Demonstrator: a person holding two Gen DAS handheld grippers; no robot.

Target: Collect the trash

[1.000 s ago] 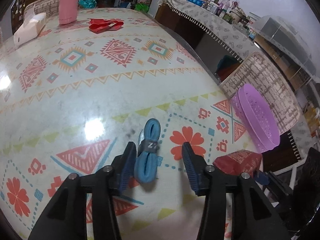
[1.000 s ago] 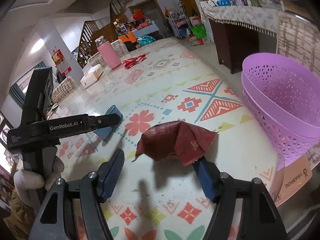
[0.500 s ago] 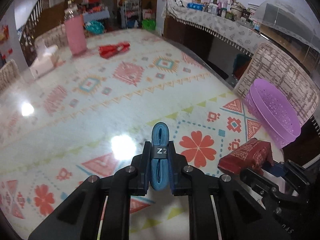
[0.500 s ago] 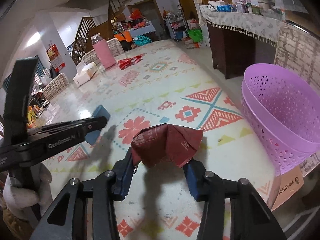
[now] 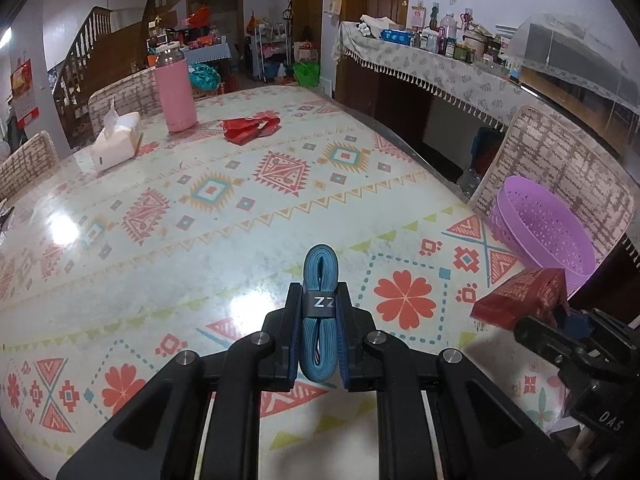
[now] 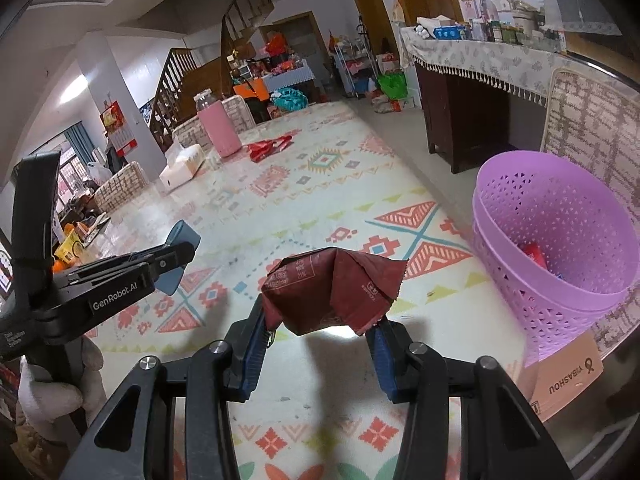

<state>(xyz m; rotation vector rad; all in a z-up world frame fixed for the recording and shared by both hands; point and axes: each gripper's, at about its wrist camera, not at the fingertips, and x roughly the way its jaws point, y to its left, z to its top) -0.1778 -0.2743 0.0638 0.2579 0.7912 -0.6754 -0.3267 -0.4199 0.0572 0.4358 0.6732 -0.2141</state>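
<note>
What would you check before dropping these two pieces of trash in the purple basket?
1. Left tool shut on the blue strap roll: ok.
2. Right tool gripping the dark red wrapper by both sides: ok.
3. Purple basket upright, mouth open: ok.
4. Room left in the basket: ok, only a little inside.
5. Basket steady at the table edge: cannot tell.

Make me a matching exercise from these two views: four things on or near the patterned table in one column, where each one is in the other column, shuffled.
1. folded blue strap
2. dark red crumpled wrapper
3. pink cylindrical bottle
4. purple perforated plastic basket

a. standing at the table's far end
b. clamped in the right claw
c. at the table's right edge
d. clamped in the left claw

Pairs: 1-d, 2-b, 3-a, 4-c
</note>
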